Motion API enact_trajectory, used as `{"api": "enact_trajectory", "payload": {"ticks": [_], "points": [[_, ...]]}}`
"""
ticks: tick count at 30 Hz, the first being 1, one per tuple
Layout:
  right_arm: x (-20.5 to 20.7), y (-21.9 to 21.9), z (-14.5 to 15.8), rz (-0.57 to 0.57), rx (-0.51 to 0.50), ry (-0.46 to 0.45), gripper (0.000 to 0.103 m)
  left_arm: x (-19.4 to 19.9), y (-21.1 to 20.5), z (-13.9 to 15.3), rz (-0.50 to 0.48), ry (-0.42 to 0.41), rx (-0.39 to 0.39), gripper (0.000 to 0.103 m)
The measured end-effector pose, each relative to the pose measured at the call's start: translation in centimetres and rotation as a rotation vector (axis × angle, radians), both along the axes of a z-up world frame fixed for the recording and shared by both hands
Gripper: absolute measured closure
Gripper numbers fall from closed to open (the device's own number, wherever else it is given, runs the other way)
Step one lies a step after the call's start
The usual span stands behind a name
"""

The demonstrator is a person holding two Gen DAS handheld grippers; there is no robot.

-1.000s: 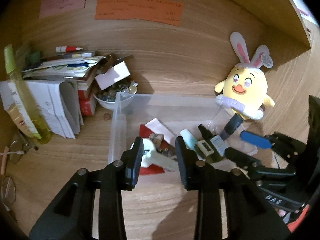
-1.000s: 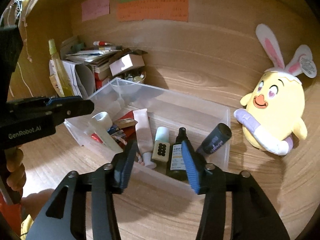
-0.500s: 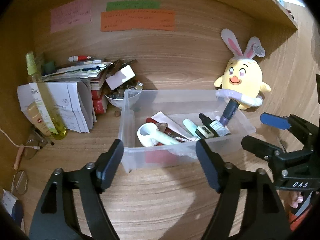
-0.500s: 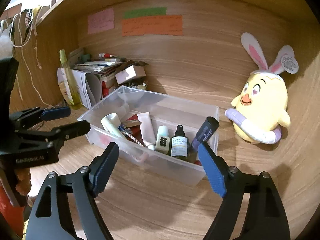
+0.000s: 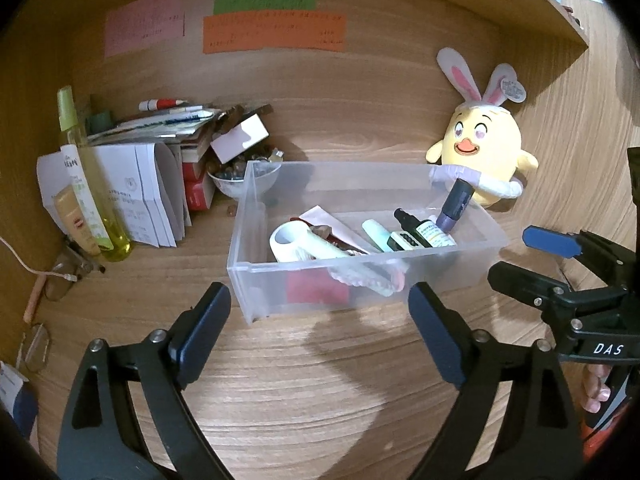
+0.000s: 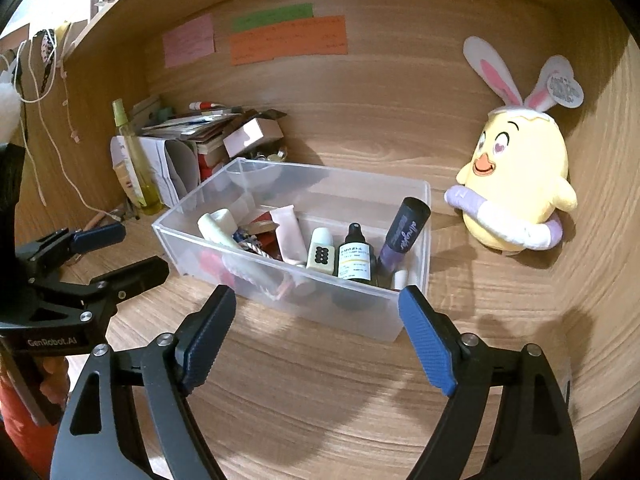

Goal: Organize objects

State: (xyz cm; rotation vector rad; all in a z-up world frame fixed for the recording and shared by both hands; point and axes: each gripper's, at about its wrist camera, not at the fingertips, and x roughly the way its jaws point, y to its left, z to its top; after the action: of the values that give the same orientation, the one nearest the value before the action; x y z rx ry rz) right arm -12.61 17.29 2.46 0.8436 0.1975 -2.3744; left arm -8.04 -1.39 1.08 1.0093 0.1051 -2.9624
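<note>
**Mia:** Look, both grabbers are over the wooden desk (image 5: 320,380), in front of the clear box (image 5: 360,280). What are they doing?

**Ben:** The left gripper (image 5: 320,332) has its jaws wide apart and holds nothing. The right gripper (image 6: 316,336) is the same, jaws spread, nothing between them. Neither one touches the box.

**Mia:** Where is the box?

**Ben:** It sits on the desk near the back wall, about in the middle. The yellow chick toy (image 6: 516,188) with bunny ears stands just beside its right end, leaning on the wall.

**Mia:** What is inside?

**Ben:** Lots of small things. A white roll (image 5: 288,240) lies at the left end. A pale pink tube (image 6: 288,236) is next to it. Then comes a small white bottle with black dots (image 6: 320,254), a dark bottle with a yellow label (image 6: 354,256), and a purple tube with a black cap (image 6: 402,236) that leans on the right wall of the box.

**Mia:** And at the left back corner of the desk?

**Ben:** A pile of papers and books (image 5: 160,136) with a red and white pen (image 5: 162,103) on top. A tall yellow bottle (image 5: 92,196) stands in front of the pile. A small bowl (image 5: 240,182) full of bits sits just behind the box's left end.

**Mia:** What is on the wall?

**Ben:** A pink note (image 5: 144,28), a green note (image 5: 264,2) and an orange note (image 5: 274,32)
</note>
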Motion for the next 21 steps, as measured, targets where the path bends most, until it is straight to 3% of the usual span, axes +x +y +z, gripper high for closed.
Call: {"api": "enact_trajectory", "payload": {"ticks": [21], "points": [[-0.10, -0.16, -0.12, 0.007, 0.003, -0.008, 0.021, -0.21, -0.02, -0.91, 0.007, -0.020, 0.020, 0.010]]}}
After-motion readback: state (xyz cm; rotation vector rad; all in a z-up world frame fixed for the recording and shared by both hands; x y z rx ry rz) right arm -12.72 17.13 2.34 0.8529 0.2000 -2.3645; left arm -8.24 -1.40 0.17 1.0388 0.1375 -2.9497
